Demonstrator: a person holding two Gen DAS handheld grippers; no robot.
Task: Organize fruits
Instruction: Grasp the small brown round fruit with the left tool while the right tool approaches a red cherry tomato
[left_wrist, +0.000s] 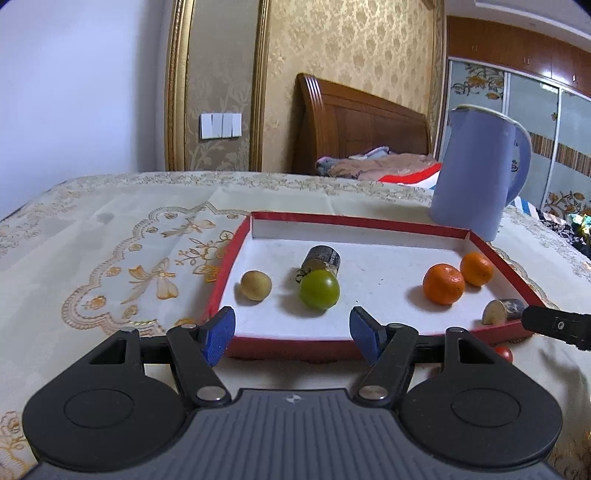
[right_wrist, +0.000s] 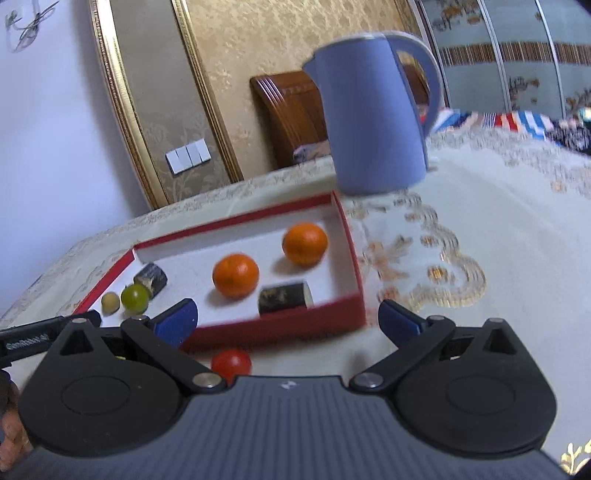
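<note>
A red-rimmed white tray (left_wrist: 369, 219) (right_wrist: 236, 221) lies on the table. In it sit a green fruit (left_wrist: 319, 288) (right_wrist: 135, 297), a small tan fruit (left_wrist: 256, 285) (right_wrist: 110, 302), two oranges (left_wrist: 443, 283) (left_wrist: 476, 268) (right_wrist: 235, 275) (right_wrist: 305, 243) and two dark banana pieces (left_wrist: 320, 258) (left_wrist: 503, 311) (right_wrist: 285, 297) (right_wrist: 151, 277). A red tomato (right_wrist: 231, 363) (left_wrist: 504, 353) lies on the cloth outside the tray's near wall. My left gripper (left_wrist: 292, 332) is open at the tray's near edge, empty. My right gripper (right_wrist: 288, 321) is open and empty, above the tomato.
A blue jug (left_wrist: 476, 173) (right_wrist: 373, 122) stands behind the tray's far right corner. An embroidered tablecloth (left_wrist: 110, 240) covers the table. A bed with a wooden headboard (left_wrist: 354, 122) and a wardrobe lie beyond.
</note>
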